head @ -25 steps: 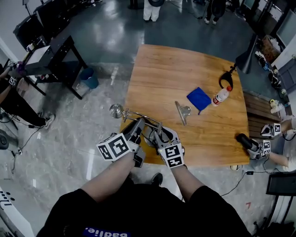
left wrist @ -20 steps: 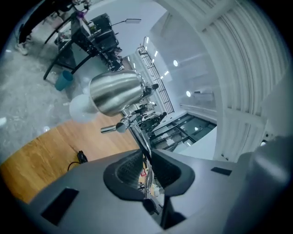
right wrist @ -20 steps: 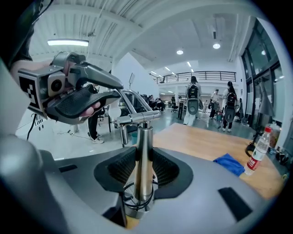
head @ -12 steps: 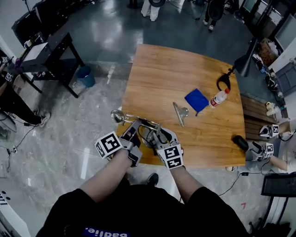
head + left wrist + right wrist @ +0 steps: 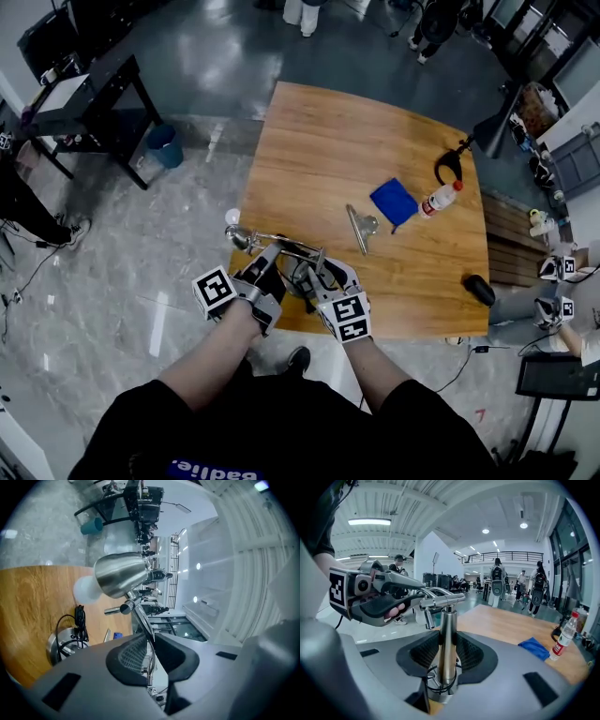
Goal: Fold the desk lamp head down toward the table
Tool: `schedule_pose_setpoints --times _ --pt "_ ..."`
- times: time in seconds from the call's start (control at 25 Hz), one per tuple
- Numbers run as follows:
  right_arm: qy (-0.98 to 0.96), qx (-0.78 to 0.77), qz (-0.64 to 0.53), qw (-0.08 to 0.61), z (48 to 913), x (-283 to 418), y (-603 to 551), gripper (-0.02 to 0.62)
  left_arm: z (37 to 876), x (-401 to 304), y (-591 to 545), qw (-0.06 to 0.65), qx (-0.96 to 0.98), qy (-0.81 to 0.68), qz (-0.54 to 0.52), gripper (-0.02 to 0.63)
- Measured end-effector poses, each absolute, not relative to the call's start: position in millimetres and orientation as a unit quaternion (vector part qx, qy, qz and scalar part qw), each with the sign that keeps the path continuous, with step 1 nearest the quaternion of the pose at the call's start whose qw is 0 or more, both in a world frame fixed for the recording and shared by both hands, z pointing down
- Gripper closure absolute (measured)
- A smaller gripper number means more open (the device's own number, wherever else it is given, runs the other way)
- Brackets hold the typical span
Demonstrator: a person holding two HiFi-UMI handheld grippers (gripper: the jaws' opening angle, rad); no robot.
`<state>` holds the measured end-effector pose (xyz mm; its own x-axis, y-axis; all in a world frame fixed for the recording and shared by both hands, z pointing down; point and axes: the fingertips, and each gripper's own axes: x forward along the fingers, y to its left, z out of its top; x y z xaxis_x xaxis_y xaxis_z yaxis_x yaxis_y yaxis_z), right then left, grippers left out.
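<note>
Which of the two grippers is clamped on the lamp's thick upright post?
The right gripper holds the post; the left gripper holds the thin arm leading to the lamp head.

Table (image 5: pixel 356 131): one. Desk lamp (image 5: pixel 242 239): one. Blue cloth (image 5: pixel 394 202): one. Bottle (image 5: pixel 439 198): one. Small metal object (image 5: pixel 359 228): one. Curved black thing (image 5: pixel 448 166): one. Black lump (image 5: pixel 476 289): one. Blue bin (image 5: pixel 164 145) on floor: one. Grippers: two, left gripper (image 5: pixel 275 251) and right gripper (image 5: pixel 312 274).
</note>
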<state>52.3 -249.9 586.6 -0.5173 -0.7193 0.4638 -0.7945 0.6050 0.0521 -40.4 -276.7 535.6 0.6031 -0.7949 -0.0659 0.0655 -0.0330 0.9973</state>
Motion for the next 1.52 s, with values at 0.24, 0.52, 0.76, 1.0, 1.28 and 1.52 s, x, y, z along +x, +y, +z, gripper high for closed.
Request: schedule_pose_setpoints --times 0.24,0.52,0.76,1.0,1.28,1.52 --pt "-0.866 0.436 0.089 0.229 588 55 -249 0.477 547 -38 -277 0.640 0.620 -0.247 -0.380 0.546" --pt "-0.864 0.436 0.089 0.236 586 54 -247 0.477 552 -38 -274 0.649 0.597 -0.211 -0.422 0.546" --pt "-0.865 0.433 0.083 0.242 587 55 -247 0.477 561 -34 -274 0.655 0.584 -0.188 -0.442 0.548" --pt "-0.864 0.433 0.082 0.245 588 56 -247 0.477 568 -32 -274 0.655 0.576 -0.165 -0.460 0.546" --pt "-0.863 0.433 0.080 0.248 589 57 -248 0.477 573 -30 -275 0.654 0.565 -0.154 -0.478 0.546" --pt "-0.862 0.434 0.082 0.251 590 57 -248 0.477 575 -30 -275 0.652 0.565 -0.148 -0.484 0.546"
